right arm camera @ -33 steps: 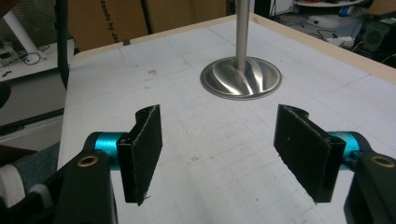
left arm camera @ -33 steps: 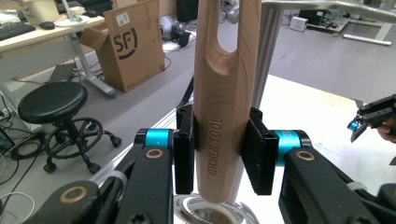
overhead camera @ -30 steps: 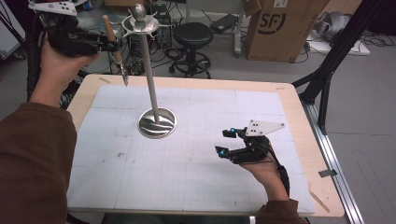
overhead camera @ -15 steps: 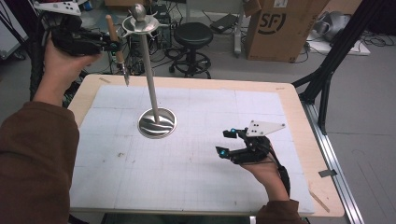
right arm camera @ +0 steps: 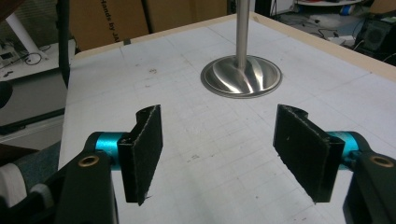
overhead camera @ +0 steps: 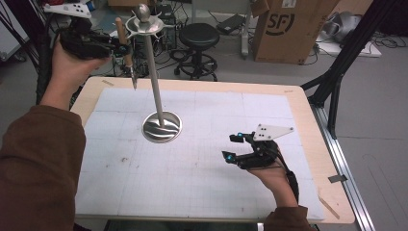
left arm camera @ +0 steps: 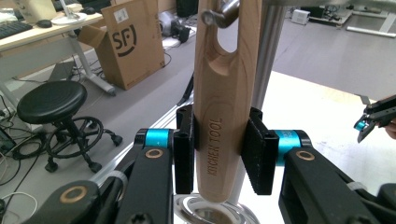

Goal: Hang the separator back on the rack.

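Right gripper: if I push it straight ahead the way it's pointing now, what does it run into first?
Likely the stand's round steel base, dead ahead between the open jaws of the right gripper, with its pole rising just behind. Only bare table mat lies before it; depth is uncertain.

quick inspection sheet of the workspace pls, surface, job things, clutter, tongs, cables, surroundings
surface: white gridded mat on a wooden table, a few small dark marks
job's things: steel hanging stand upright on its round base; wooden-handled kitchen tool, handle hole at a stand hook
clutter: nothing seen on the mat
grippers: left tongs shut on the tool handle, raised beside the stand top; right tongs open, empty, low over the mat
cables: black cable along the right wrist; floor cables behind the table
surroundings: black stool, SF cardboard box, black tripod legs
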The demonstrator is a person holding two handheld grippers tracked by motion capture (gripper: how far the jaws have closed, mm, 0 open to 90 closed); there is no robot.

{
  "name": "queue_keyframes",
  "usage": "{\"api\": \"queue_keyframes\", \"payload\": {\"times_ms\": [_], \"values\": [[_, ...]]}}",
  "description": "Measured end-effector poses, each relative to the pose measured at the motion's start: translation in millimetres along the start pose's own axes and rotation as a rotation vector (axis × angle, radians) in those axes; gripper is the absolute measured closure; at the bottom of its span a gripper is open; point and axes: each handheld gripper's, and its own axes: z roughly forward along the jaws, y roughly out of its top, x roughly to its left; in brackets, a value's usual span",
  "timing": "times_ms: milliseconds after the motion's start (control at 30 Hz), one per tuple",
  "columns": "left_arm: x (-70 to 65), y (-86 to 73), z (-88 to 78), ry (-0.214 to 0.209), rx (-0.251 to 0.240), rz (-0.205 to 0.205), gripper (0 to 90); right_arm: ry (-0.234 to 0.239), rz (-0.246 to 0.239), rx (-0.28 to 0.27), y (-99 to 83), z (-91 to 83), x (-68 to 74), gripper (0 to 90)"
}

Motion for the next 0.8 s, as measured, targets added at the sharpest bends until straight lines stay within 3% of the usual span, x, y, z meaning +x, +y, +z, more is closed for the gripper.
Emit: {"api": "queue_keyframes", "payload": {"times_ms": [333,800], "values": [[-2.9,-1.6,7.9,-0.025,0.02,-0.013,67.1,0.004,0.001,0.0,0.1,0.4,0.3,32.2],[-8.0,0.7,4.8,-0.003,-0.005,-0.022,47.8,0.007,0.003,0.0,0.0,0.2,0.2,32.2]]}}
